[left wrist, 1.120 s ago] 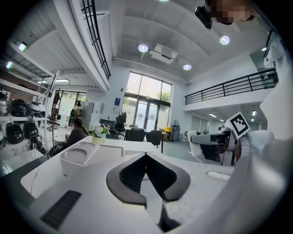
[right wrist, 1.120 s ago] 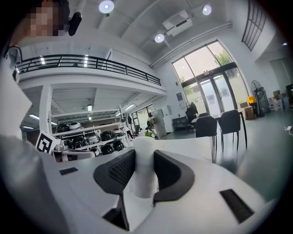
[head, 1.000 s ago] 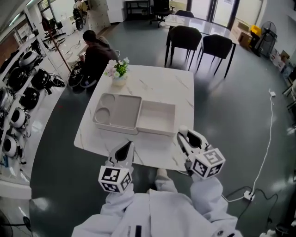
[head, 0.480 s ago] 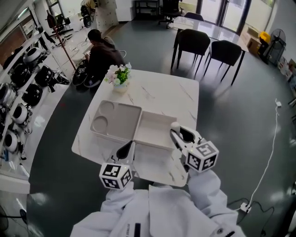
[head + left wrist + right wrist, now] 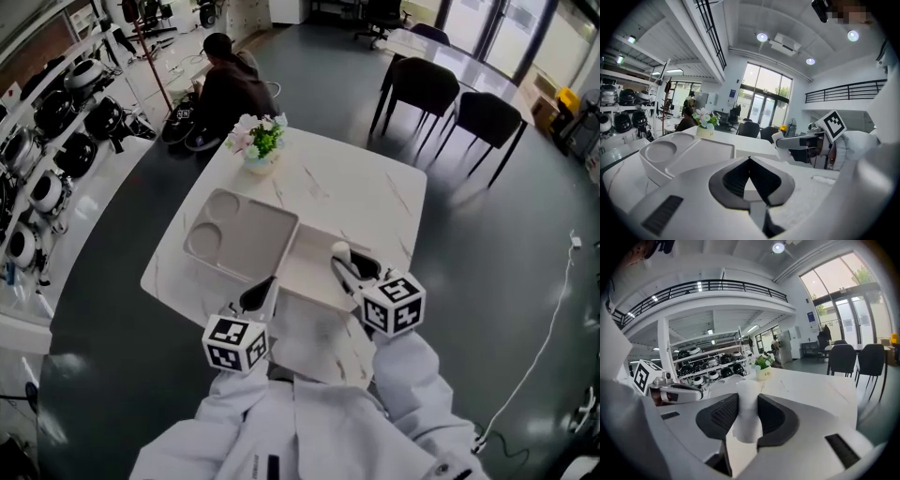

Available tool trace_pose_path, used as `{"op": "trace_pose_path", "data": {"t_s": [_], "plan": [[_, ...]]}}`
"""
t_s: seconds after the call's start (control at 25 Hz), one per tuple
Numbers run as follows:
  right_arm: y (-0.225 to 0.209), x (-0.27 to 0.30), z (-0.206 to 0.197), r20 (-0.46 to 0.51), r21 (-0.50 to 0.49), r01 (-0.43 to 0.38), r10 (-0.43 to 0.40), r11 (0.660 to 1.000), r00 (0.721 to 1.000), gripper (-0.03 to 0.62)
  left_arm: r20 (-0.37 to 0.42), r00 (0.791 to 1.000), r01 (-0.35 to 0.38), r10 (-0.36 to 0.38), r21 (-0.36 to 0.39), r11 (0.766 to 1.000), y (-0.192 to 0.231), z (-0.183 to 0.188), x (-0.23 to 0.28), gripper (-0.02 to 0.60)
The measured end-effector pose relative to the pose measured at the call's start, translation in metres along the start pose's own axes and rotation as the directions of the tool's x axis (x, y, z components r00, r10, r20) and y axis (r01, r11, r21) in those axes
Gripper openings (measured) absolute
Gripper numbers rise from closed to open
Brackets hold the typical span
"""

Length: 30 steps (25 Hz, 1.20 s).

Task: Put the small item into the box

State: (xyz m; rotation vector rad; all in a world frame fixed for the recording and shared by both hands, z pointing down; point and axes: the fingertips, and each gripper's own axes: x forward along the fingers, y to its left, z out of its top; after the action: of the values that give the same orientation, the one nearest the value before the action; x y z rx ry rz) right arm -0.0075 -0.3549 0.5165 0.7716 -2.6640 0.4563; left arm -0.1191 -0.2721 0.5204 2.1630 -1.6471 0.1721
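While the person stands at the near edge of the table, both white sleeves (image 5: 309, 422) reach forward with a gripper in each hand. Nearest me on the left, the left gripper (image 5: 263, 290) hangs low over the table's near edge, just short of the box; its jaws are pressed together at the tips with nothing between them, which the left gripper view (image 5: 749, 159) shows plainly. On the right, the right gripper (image 5: 345, 267) reaches a little further in, and its jaws are clenched on the small item (image 5: 339, 250), a plain white cylinder standing upright between the dark pads (image 5: 723, 416). In the right gripper view the small item (image 5: 748, 390) pokes up past the jaw tips. It is held over the right side of the deep open half of the box (image 5: 309, 258); whether it touches the bottom I cannot tell.

Beside that half, to the left and joined to it, lies the lid (image 5: 239, 234), open and flat, with two round hollows at its left end. Both rest on the white marbled table (image 5: 366, 197). At the table's far corner stands a flower pot (image 5: 261, 150) with pink and white blooms. Beyond it a person (image 5: 230, 89) in dark clothes crouches on the grey floor. Two black chairs (image 5: 427, 84) stand off to the far right, and shelves of helmets (image 5: 47, 122) run along the left wall
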Motion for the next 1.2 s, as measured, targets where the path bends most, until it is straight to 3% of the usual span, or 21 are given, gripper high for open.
{"op": "trace_pose_path", "data": {"t_s": [0.24,0.6,0.92,1.2], "plan": [[-0.002,0.05,-0.02,-0.172,-0.078,-0.055,0.041,0.995,0.984,0.113,-0.056,0.998,0.018,-0.021,-0.048,0.999,0.01,-0.011,0.018,-0.002],[0.002,0.093,-0.057,-0.405,-0.157,-0.136,0.062,0.978,0.912,0.114,-0.114,0.991,0.06,-0.07,-0.086,0.995,0.015,-0.02,0.034,-0.002],[0.006,0.111,-0.086,-0.549,-0.146,-0.18,0.071,0.973,0.833,0.114,-0.141,0.985,0.084,-0.097,-0.095,0.992,0.013,-0.024,0.037,-0.002],[0.005,0.119,-0.088,-0.589,-0.203,-0.187,0.033,0.961,0.807,0.117,-0.145,0.983,0.098,-0.111,-0.093,0.991,0.012,-0.025,0.039,-0.002]]}}
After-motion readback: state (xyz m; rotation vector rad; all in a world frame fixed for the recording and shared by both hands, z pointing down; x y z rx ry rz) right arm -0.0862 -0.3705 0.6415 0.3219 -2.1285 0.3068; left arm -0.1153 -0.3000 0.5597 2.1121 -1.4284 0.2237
